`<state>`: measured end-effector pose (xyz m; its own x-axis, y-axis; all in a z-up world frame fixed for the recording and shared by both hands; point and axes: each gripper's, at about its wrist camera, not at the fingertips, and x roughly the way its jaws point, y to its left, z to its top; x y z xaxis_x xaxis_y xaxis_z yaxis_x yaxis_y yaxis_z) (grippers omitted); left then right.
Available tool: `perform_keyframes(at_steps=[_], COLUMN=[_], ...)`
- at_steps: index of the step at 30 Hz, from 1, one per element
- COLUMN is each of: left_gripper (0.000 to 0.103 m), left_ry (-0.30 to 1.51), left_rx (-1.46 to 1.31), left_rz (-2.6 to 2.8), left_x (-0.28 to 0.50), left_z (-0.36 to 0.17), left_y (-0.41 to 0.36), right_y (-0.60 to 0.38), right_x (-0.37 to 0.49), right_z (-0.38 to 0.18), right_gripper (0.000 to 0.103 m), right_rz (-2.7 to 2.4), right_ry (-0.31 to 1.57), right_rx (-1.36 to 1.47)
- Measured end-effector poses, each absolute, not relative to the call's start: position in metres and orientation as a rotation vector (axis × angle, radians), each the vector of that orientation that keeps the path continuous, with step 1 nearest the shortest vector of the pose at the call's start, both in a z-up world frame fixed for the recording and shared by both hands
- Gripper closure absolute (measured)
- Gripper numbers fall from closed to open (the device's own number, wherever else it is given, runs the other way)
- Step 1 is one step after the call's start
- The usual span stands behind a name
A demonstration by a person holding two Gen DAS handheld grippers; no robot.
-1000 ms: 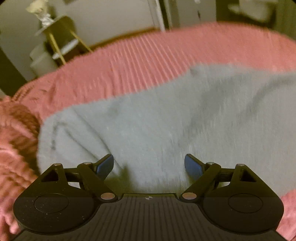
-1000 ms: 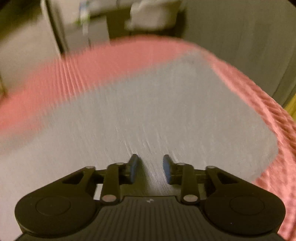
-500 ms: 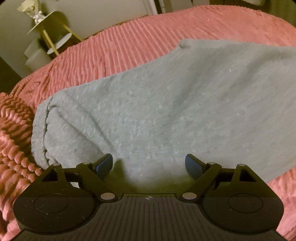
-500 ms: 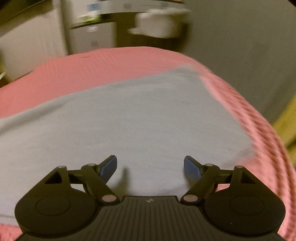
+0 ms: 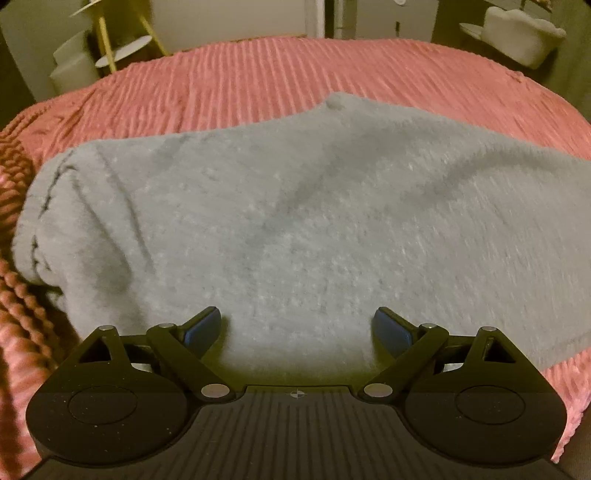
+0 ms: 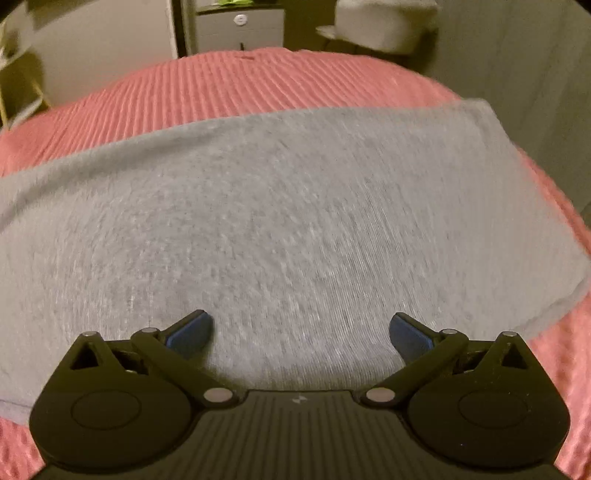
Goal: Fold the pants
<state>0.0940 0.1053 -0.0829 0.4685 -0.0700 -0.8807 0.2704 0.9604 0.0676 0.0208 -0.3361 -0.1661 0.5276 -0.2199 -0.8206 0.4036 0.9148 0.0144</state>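
Observation:
Grey sweatpants [image 5: 314, 206] lie flat across a pink ribbed bedspread [image 5: 280, 74]. In the left wrist view their bunched, folded end sits at the left, with creases. My left gripper [image 5: 297, 328] is open and empty, just above the near edge of the fabric. In the right wrist view the pants [image 6: 280, 206] spread wide, with a squared end at the right near the bed's edge. My right gripper [image 6: 299, 332] is open wide and empty over the cloth near its front edge.
The pink bedspread [image 6: 236, 85] extends beyond the pants. A yellow-legged side table [image 5: 110, 40] stands far left. A white chair [image 6: 384, 22] and a grey drawer unit [image 6: 240, 26] stand behind the bed. The bed's edge falls away at the right.
My right gripper opened from nearly shut to wide open. Both grippers pulled back and up a little, so more of the pants and the room shows.

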Motion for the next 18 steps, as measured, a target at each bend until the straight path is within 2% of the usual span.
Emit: perform_keyframes(at_steps=[18], left_gripper=[0.009], left_ry=[1.111], left_rx=[0.132], left_rz=[-0.192], left_x=[0.093], left_z=[-0.089], left_y=[0.120], right_y=[-0.373], right_x=[-0.019], right_z=[-0.170], right_gripper=[0.000], right_rz=[-0.406], right_ry=[0.988], right_rx=[0.177])
